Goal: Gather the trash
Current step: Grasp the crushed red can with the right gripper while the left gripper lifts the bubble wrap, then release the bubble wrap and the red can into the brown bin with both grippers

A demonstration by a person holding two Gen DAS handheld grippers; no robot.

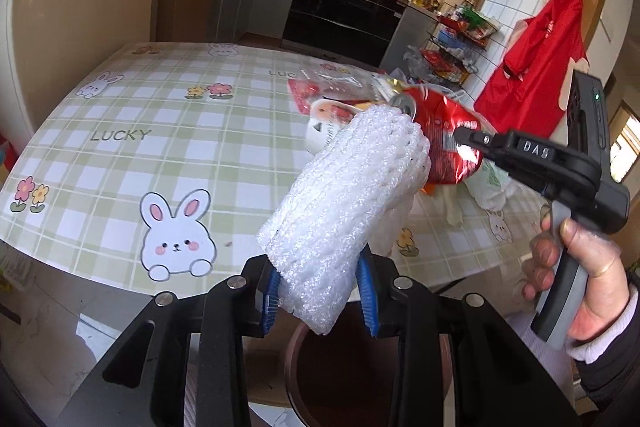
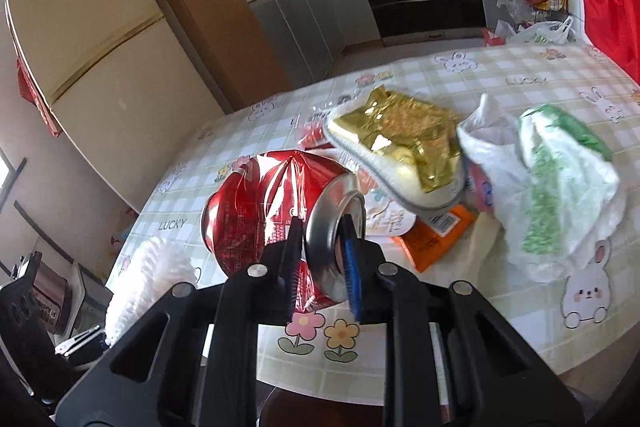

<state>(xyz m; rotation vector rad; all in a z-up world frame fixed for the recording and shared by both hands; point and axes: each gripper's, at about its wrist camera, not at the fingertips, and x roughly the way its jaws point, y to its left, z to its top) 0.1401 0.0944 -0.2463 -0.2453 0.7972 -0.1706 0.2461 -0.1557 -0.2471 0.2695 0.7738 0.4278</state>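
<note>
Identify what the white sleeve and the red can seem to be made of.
White sleeve: apparently soft foam netting, matte, with a bubbly mesh texture. Red can: apparently thin metal, glossy printed skin sharply creased, bare silvery end.

Bright daylight, glare on the crushed can [image 2: 272,203] (fisheye bends the edges), slight motion blur.

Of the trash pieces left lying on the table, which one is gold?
The crumpled gold foil wrapper, lying on a white-and-grey pad. The plastic bag beside it is white with green print, and the flat packet underneath is orange.
</note>
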